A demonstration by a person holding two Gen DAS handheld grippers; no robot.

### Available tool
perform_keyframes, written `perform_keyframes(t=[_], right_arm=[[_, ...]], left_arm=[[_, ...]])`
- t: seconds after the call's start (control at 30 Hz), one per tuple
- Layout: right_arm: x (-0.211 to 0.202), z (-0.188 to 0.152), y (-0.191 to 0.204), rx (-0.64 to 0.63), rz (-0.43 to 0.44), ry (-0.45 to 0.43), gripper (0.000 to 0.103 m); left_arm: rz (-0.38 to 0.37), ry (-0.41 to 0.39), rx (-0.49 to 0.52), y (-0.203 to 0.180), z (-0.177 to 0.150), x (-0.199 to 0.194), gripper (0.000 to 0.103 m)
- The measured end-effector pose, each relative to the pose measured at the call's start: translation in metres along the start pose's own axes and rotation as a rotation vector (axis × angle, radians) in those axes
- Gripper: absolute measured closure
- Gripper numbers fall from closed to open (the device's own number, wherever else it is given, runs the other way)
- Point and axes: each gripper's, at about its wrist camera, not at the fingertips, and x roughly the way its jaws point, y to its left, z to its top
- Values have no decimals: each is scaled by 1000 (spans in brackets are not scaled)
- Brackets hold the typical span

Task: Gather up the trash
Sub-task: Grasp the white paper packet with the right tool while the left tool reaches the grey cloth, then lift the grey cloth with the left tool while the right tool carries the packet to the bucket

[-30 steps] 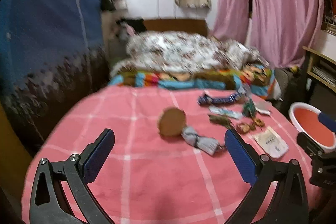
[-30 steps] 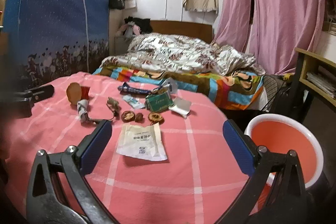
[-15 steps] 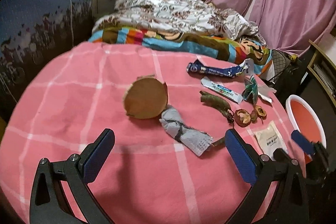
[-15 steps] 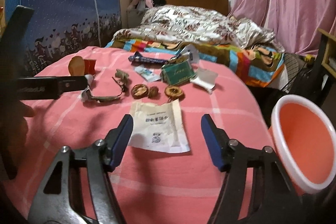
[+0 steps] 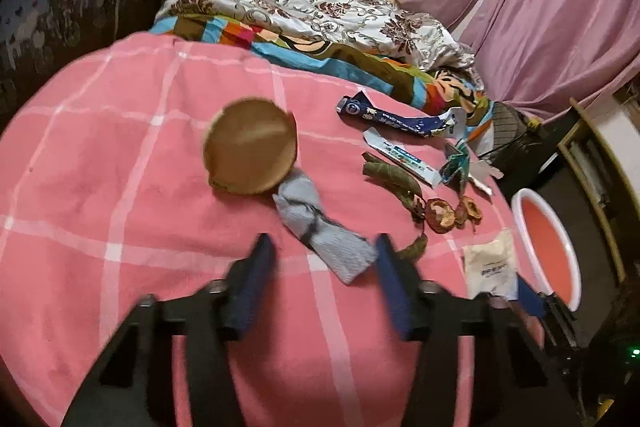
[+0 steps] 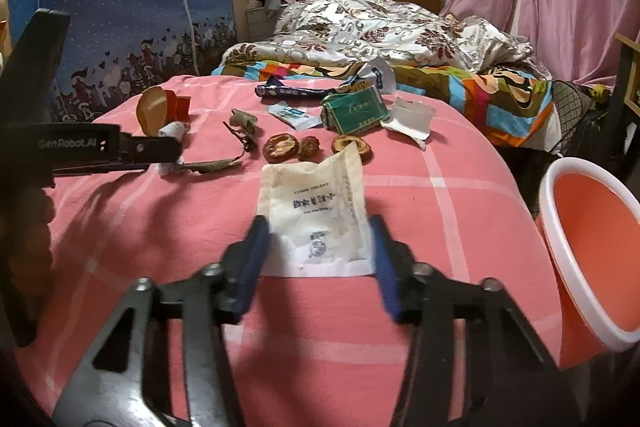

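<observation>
Step in hand: first pick-ups, both grippers lining up on a piece of trash, nothing lifted yet.

Right gripper: fingers partly open, one on each side of the near end of the flat cream paper sachet with printed text, which lies on the pink checked cloth of the bench. Cannot tell whether the pads touch the sachet edges; it is not clamped.

Left gripper: fingers also partly open, holding nothing, with the near end of the grey crumpled wrapper between the tips. The far end of the wrapper lies touching the round brown disc.

The orange bucket with white rim stands off the right edge of the bench, near the right gripper, and looks empty as far as it shows.

Rest of the trash lies far of the sachet:
- dried brown fruit peels
- green flat packet
- long dark blue wrapper
- small white-and-blue tube wrapper
- torn white paper
- brown dried leaves

Next move, judged: close each pair of fingers on its piece. The sachet is thin and flat on soft cloth, so the tips must press low to pinch it without grabbing the cloth. Then carry right to the bucket and release.
</observation>
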Motion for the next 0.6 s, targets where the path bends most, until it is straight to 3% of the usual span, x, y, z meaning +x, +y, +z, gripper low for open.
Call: perform_keyframes(t=[0.23,0.47,0.6], right_arm=[[-4,-6,-7,15,35,-10,100],[-13,-5,-16,75,108,-59,103],[-27,-8,-5,29,72,-120,103]], left_arm=[[-57,4,-26,9,-3,-6,95],[-98,14,-9,6,-10,-17,99],[-115,-12,50,-8,-21,-30,100]])
